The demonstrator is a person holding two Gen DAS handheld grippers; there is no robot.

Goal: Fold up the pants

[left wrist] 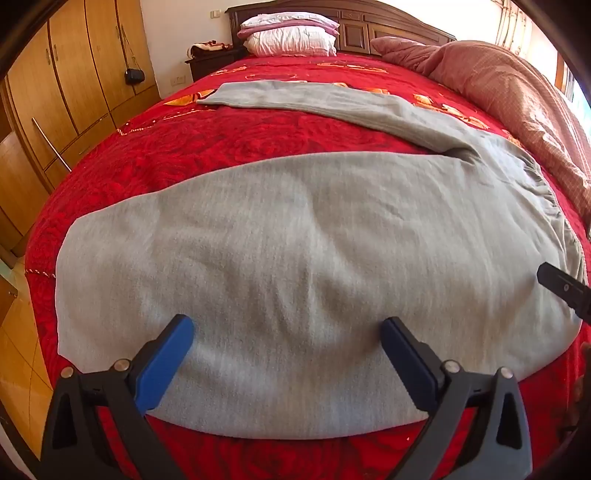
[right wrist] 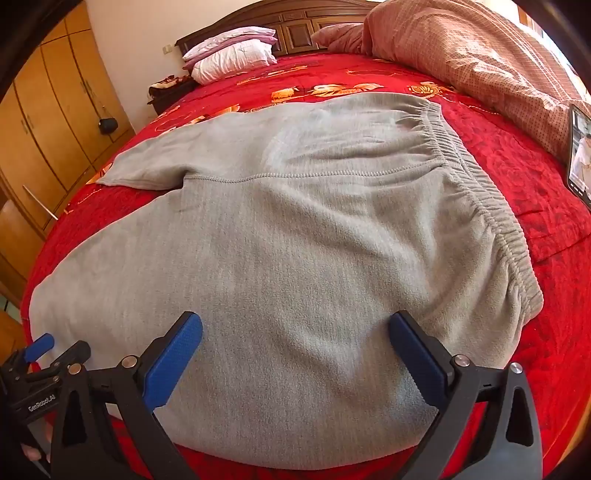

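- Pants: grey fleece pants (right wrist: 295,229) lie flat near the red bed's (left wrist: 221,147) front edge, legs spread.
- Left claw (left wrist: 286,338) and right claw (right wrist: 295,332) hover wide open, empty, likely before gripping.

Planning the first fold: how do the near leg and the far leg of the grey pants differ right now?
The near leg lies broad and flat under the open left gripper; the far leg angles away toward the pillows. The near leg reaches the bed's front edge; the far leg lies mid-bed. The right gripper is open too. Both legs lie unfolded on the red bedspread.
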